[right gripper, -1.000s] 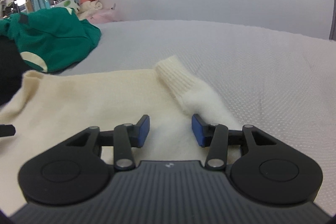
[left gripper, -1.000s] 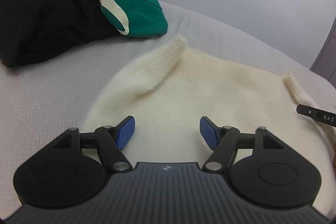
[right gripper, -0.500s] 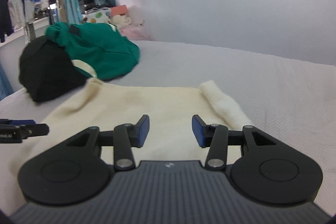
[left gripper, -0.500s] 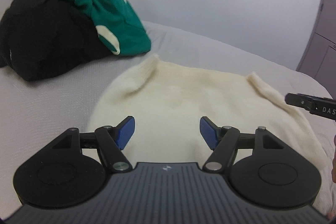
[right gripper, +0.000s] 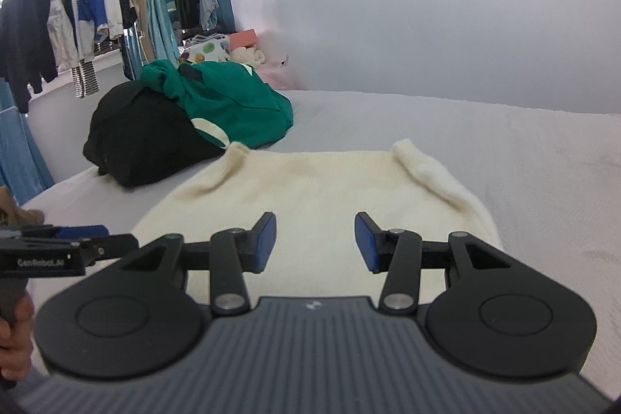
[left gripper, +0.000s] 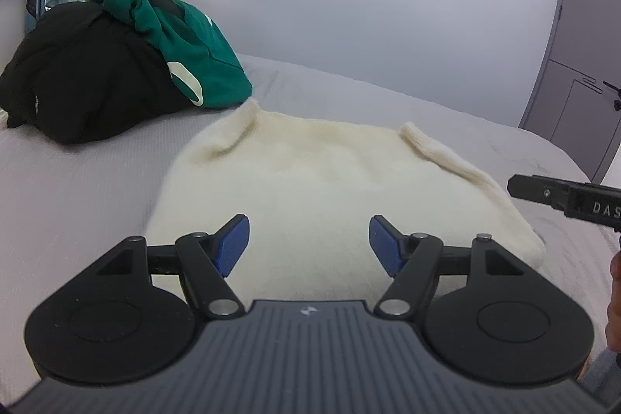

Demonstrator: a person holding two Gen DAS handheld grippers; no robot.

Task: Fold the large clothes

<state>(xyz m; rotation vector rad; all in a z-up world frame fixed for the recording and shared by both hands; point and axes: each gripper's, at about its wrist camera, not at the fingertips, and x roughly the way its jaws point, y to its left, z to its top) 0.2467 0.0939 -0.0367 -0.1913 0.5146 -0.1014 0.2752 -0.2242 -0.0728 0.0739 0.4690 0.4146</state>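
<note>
Looking through my left camera, the left gripper (left gripper: 308, 239) has its fingers spread wide with nothing in them, above the cream sweater (left gripper: 322, 177) lying flat on the bed (left gripper: 77, 189). In the right camera, the right gripper (right gripper: 315, 239) is the same, wide apart and empty, with the green (right gripper: 233, 99) and black clothes (right gripper: 147, 134) piled behind the sweater.

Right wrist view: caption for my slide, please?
Open right gripper above a cream sweater flat on the grey bed, green and black clothes piled behind.
</note>
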